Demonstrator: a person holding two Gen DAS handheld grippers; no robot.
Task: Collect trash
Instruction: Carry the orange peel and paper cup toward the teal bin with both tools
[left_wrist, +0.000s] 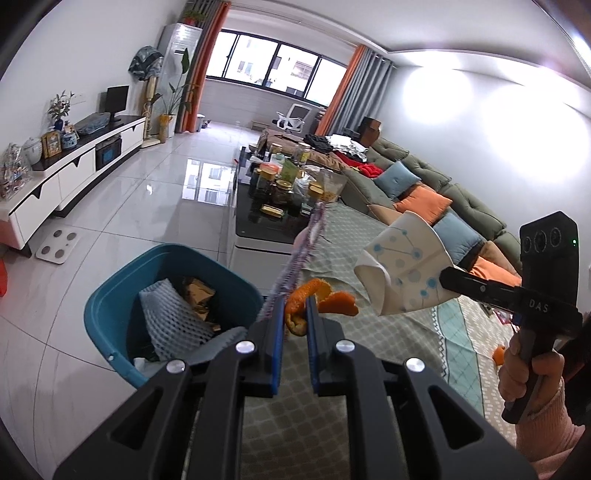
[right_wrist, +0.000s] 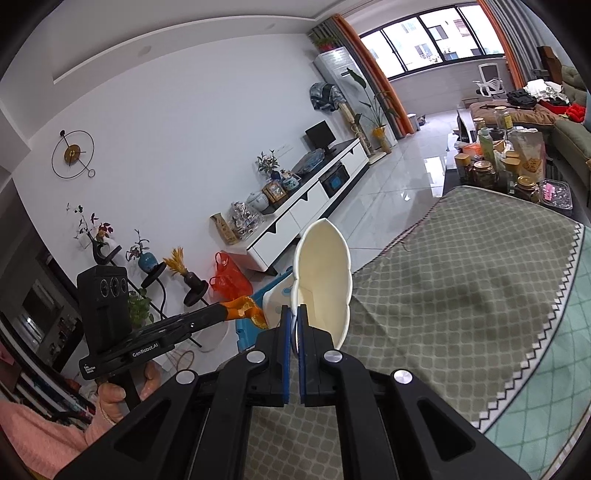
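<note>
Your left gripper (left_wrist: 295, 314) pinches orange peel (left_wrist: 317, 301) beside the blue bin (left_wrist: 110, 306); your right gripper (right_wrist: 294, 325) clamps a crushed paper cup (right_wrist: 325, 273) above the cloth-covered counter (right_wrist: 461, 295).

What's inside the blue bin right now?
The blue bin holds white foam netting and crumpled brown wrapper; anything beneath them is hidden.
</note>
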